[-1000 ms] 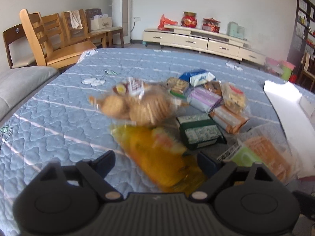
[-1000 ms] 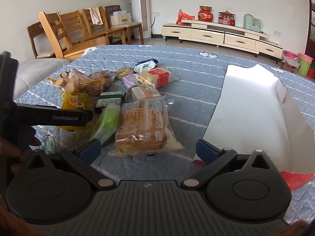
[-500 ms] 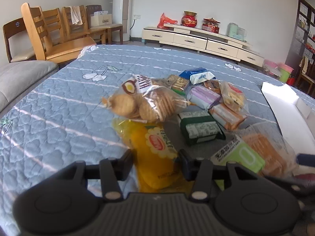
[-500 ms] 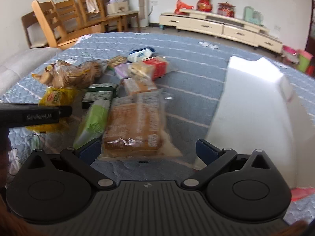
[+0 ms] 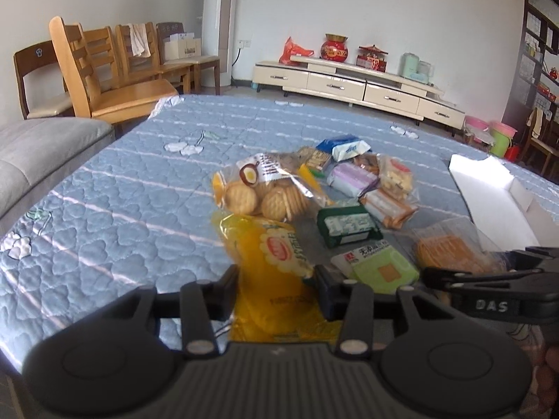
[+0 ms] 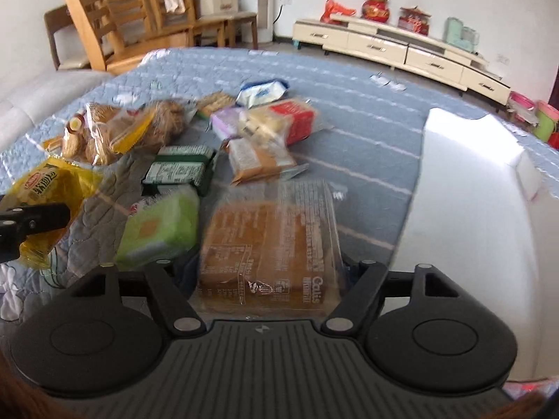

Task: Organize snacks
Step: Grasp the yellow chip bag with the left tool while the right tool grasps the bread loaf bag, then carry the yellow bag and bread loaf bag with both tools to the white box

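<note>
Snack packs lie heaped on a blue quilted bed cover (image 5: 122,209). My left gripper (image 5: 277,289) is shut on the near end of a yellow snack bag (image 5: 276,251), whose far end hangs just above the cover; the bag (image 6: 45,181) also shows at the left of the right wrist view. My right gripper (image 6: 267,272) straddles a clear bag of brown bread slices (image 6: 269,241). Its jaws are closing, the pads are at the bag's sides, and I see no squeeze. A light green pack (image 6: 160,227) lies just left of that bag.
Beyond lie a clear biscuit bag (image 5: 265,192), a dark green pack (image 5: 346,225), and purple, blue and orange packs. A white open box (image 6: 471,192) sits on the right of the cover. Wooden chairs (image 5: 104,80) and a low cabinet (image 5: 349,83) stand behind.
The left jaws closed on the yellow bag and raised its near end. The right gripper slid forward around the bread bag and its jaws narrowed.
</note>
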The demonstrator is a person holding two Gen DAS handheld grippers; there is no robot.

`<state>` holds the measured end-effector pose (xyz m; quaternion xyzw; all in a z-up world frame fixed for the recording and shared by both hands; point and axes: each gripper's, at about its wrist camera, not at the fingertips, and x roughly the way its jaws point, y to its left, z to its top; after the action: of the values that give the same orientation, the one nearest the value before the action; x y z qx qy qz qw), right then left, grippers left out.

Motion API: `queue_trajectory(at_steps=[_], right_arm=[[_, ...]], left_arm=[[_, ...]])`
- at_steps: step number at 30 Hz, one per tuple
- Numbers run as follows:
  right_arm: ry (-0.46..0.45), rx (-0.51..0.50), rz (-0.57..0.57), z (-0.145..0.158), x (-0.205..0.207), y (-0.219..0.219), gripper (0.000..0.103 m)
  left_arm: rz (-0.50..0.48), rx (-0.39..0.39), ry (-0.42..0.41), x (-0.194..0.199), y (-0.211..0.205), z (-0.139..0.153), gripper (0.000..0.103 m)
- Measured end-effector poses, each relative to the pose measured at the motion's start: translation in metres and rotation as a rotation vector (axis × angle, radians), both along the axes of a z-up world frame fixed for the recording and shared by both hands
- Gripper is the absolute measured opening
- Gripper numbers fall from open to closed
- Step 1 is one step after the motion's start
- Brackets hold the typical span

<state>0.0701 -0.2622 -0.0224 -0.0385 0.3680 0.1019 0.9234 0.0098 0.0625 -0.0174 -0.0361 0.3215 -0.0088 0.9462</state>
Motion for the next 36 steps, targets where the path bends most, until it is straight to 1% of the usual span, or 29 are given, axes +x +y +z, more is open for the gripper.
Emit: queue_trajectory(at_steps=[4, 7, 11, 16, 18, 21, 27, 36], right_arm=[[-0.042, 0.055, -0.047, 0.017, -0.017, -0.019, 0.087], [-0.076, 0.058, -0.056, 0.026, -0.029, -0.028, 0.087], [-0.119, 0.099, -0.073, 0.041, -0.048, -0.037, 0.087], [-0.189, 0.094, -0.066, 0.061, -0.068, -0.041, 0.087], [-0.210, 0.112, -0.067, 0.069, -0.074, -0.047, 0.087], [-0.241, 0.113, -0.075, 0.078, -0.082, -0.053, 0.087], [-0.275, 0.121, -0.106, 0.090, -0.095, -0.069, 0.087], [-0.296, 0.125, -0.177, 0.095, -0.100, -0.089, 0.087]], left_arm=[[-0.014, 0.012, -0.031, -0.007, -0.006, 0.007, 0.043], [-0.023, -0.006, -0.030, -0.010, -0.009, 0.009, 0.042], [-0.034, -0.002, -0.061, -0.019, -0.014, 0.018, 0.042], [-0.050, -0.004, -0.103, -0.028, -0.022, 0.035, 0.042], [-0.060, -0.002, -0.118, -0.031, -0.027, 0.041, 0.042], [-0.078, 0.004, -0.138, -0.034, -0.036, 0.048, 0.042], [-0.126, 0.006, -0.160, -0.034, -0.054, 0.057, 0.042], [-0.200, -0.012, -0.170, -0.029, -0.080, 0.065, 0.042]])
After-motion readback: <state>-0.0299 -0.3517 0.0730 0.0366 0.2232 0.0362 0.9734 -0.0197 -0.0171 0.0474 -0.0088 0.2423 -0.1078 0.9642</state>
